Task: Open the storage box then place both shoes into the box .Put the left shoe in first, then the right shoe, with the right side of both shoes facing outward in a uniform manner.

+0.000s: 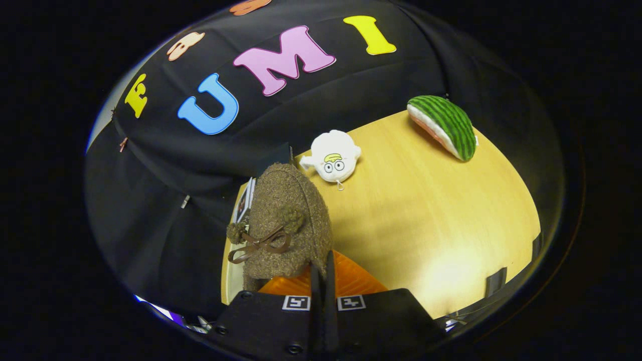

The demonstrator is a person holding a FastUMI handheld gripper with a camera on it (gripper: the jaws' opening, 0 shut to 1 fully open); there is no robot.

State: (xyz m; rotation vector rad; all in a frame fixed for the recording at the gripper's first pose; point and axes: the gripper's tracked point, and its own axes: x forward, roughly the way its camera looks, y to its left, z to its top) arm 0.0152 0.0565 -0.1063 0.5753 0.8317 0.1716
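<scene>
your tool [323,271] rides above the desk [426,210] with its two fingers pinched close together, gripping the brown fuzzy slipper [286,220] by what looks like its back rim, so the shoe hangs just ahead of and to the left of the fingers, its pompom-and-bow trim [261,240] turned toward the lens. whether both fingers truly press on the rim cannot be told for sure, since an orange ribbed surface [346,283] sits right beneath them and hides the contact. a box edge [244,200] peeks out behind the slipper, against the booth's black wall. beyond the fingers, well apart, lie a white plush toy [333,156] and a watermelon-slice plush [444,126]. judged from this, you are carrying a shoe to the box. keep the pinch firm, hold the slipper level, and check which flank faces outward before lowering; the soft fabric may slip or fold if you tilt or rush.
</scene>
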